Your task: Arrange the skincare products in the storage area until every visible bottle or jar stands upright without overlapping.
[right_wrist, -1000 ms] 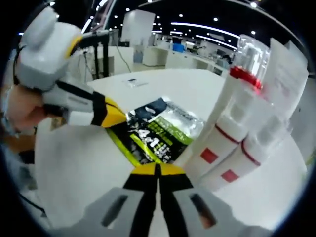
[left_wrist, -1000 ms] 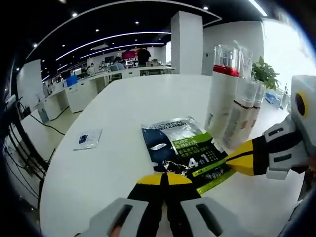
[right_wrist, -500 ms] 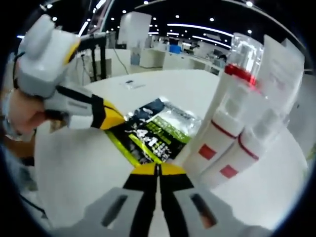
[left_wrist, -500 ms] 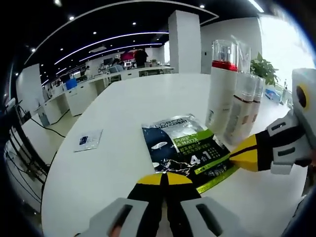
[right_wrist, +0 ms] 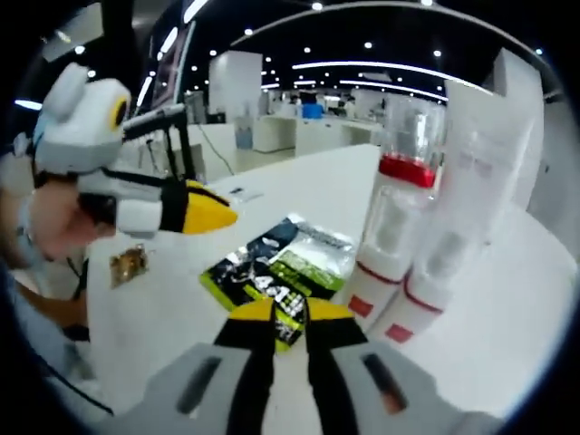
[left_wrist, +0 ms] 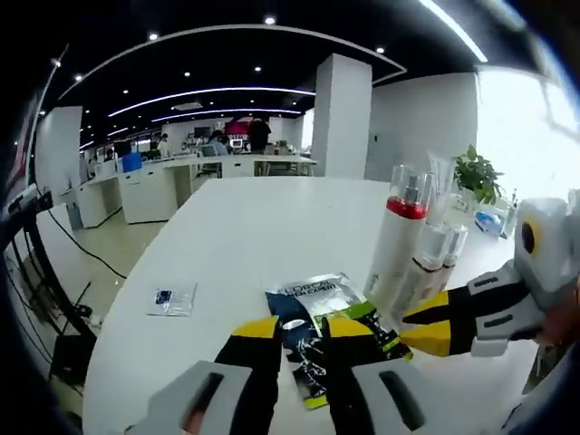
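A tall white bottle (left_wrist: pixel 399 245) with a red band and clear cap stands upright on the white table (left_wrist: pixel 254 217). Two shorter clear-capped bottles (left_wrist: pixel 437 261) stand close against it, with a white tube (left_wrist: pixel 441 177) behind. A dark and green sachet (left_wrist: pixel 331 304) lies flat in front of them. My left gripper (left_wrist: pixel 304 331) hovers over the sachet's near end, slightly open and holding nothing. My right gripper (left_wrist: pixel 426 323) comes in from the right beside the bottles. In the right gripper view the tall bottle (right_wrist: pixel 399 195), the short bottles (right_wrist: pixel 376 267), the sachet (right_wrist: pixel 281 263), my right gripper (right_wrist: pixel 290 313), slightly open, and my left gripper (right_wrist: pixel 222 213) show.
A small flat packet (left_wrist: pixel 172 299) lies on the table to the left. Another small packet (right_wrist: pixel 130 263) sits near the table's edge under a hand. A potted plant (left_wrist: pixel 476 172) stands behind the bottles. Desks and a pillar fill the office beyond.
Both cameras have pulled back and up from the table, so the bottles and sachet look smaller. Each gripper's jaws have parted a little from touching.
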{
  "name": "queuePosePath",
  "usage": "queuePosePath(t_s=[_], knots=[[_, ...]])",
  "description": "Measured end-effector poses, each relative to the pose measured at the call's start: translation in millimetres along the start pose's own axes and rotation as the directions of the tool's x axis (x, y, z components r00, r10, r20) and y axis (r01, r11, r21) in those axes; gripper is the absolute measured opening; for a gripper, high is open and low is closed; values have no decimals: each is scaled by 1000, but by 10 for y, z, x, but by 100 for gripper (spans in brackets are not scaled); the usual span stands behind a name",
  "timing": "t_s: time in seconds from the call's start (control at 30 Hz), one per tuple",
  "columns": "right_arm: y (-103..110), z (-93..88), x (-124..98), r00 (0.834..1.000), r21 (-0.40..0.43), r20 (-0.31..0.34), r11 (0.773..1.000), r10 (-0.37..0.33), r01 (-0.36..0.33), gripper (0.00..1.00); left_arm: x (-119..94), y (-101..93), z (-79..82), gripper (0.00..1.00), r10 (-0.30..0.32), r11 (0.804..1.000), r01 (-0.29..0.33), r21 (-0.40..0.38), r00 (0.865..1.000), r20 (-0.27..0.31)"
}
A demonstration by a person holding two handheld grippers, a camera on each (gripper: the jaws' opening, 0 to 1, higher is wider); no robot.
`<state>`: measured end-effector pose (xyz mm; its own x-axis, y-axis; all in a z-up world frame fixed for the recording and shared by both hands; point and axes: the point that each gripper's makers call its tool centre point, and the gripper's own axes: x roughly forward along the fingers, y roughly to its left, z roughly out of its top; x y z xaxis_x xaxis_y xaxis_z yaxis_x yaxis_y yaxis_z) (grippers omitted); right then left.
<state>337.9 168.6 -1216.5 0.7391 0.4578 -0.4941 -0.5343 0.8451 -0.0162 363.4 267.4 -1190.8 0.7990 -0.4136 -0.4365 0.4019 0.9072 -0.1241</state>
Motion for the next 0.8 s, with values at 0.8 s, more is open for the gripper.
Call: queuePosePath(t_s=[0.8], knots=[[127, 170, -228, 992, 91, 63, 990, 106, -111, 17, -876, 735, -519, 41, 146, 981, -155, -117, 986, -76]])
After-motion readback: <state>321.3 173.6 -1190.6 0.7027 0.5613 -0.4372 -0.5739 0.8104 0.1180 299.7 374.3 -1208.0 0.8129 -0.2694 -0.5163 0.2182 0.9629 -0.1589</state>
